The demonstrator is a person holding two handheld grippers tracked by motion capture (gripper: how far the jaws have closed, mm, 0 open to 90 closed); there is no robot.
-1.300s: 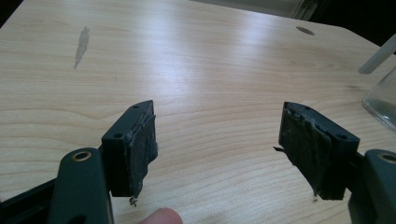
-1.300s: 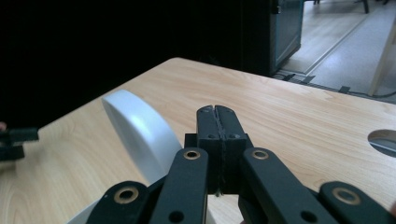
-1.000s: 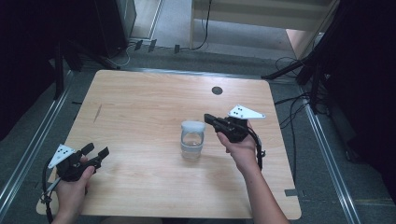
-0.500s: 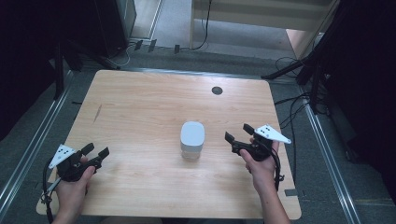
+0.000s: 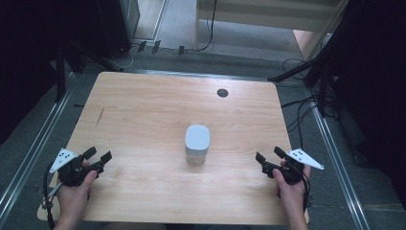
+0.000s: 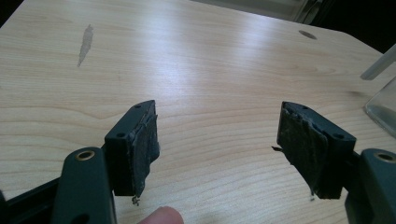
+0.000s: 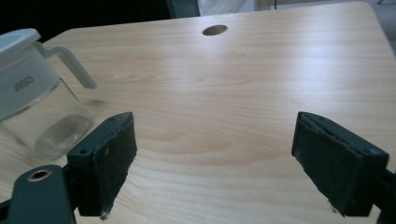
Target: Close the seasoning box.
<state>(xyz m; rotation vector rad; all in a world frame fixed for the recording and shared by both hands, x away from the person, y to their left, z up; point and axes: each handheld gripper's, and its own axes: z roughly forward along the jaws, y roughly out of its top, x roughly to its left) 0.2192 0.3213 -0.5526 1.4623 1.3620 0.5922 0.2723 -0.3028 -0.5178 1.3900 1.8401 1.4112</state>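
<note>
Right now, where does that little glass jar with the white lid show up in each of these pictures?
High view: the jar stands upright near the middle of the table, between the two grippers.
Left gripper view: a sliver of its glass at the right edge.
Right gripper view: at the left edge, white handle pointing right.
Shared landmark: the round hole near the table's far edge.

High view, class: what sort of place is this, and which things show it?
Probably a lab or recording workspace, not a home: a bare wooden table inside metal floor rails, loose cables on grey flooring, and dark equipment stands around it.
</note>
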